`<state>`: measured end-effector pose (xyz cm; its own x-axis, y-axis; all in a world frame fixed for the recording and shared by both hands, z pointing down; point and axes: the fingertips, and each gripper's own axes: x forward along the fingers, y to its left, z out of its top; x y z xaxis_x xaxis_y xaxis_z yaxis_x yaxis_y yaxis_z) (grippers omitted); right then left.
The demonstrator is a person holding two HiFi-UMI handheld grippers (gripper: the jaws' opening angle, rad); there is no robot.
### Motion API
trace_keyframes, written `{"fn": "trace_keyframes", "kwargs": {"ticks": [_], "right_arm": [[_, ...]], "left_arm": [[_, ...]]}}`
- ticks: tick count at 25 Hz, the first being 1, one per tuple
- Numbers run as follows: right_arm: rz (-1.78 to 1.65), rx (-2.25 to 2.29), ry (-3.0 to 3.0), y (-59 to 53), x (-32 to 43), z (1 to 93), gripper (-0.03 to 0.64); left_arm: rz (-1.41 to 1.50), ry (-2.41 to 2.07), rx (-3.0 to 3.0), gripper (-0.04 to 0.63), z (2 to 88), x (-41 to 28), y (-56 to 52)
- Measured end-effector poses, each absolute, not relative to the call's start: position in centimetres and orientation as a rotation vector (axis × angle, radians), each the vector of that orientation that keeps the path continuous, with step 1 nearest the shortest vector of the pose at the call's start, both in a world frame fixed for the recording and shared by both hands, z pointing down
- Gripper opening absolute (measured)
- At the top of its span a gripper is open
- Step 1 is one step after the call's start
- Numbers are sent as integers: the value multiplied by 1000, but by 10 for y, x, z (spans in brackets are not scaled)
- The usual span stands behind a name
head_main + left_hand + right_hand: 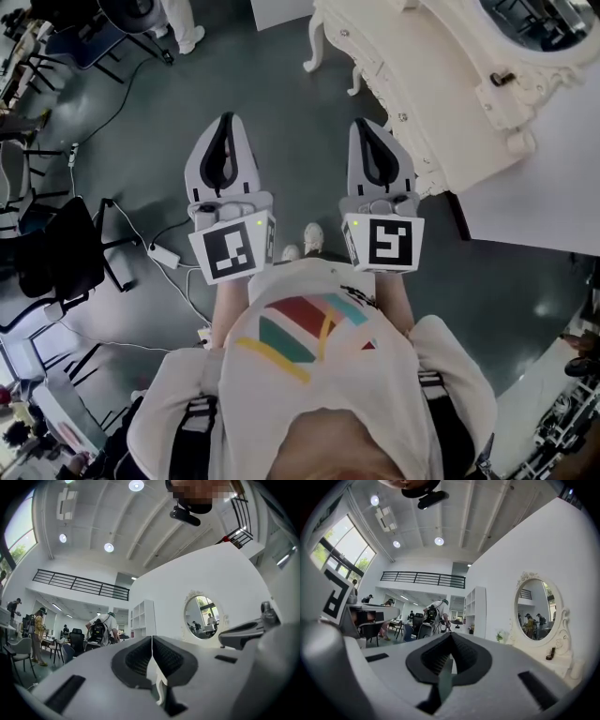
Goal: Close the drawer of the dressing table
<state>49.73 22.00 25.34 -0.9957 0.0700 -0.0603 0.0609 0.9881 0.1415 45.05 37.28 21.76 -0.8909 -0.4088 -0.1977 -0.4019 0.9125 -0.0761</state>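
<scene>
- The dark grey floor (pixel 281 103) is lying below both pairs of fingers.
- The cream carved wooden dressing table (pixel 441 103) is standing ahead and to the right of the fingers. Its near edge is sitting just beside the tips of the right pair. I cannot pick out its drawer front, so I cannot tell whether the drawer is open or closed.
- Its oval mirror in a carved cream frame (pixel 536 613) is rising to the right of the right fingers.
- The left gripper (pixel 225 120), grey with black pads, is pointing forward and slightly upward over the floor. Its fingers (pixel 136 658) are pressing together with nothing between them.
- The right gripper (pixel 373 125), of the same make, is pointing level beside it. Its fingers (pixel 466 656) are also meeting tip to tip, with nothing between them.
- A small dark object (pixel 502 79) is standing on the tabletop, well beyond the right fingertips.
</scene>
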Motion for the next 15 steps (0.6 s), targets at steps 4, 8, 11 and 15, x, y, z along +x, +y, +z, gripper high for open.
{"fn": "trace_keyframes", "kwargs": {"ticks": [4,8,11,15], "right_arm": [[142,119,3040,209,490,251,0],[127,150,3029,200,482,256,0],[94,202,3026,201,477,265,0],[52,257,3016,199,468,267,0]], "left_arm": [[-82,2879,-592,6,222,442,371],[-78,2862,-520,6,218,432,371],[-77,2866,-470,6,224,428,380],[-79,2860,-422,6,223,418,385]]}}
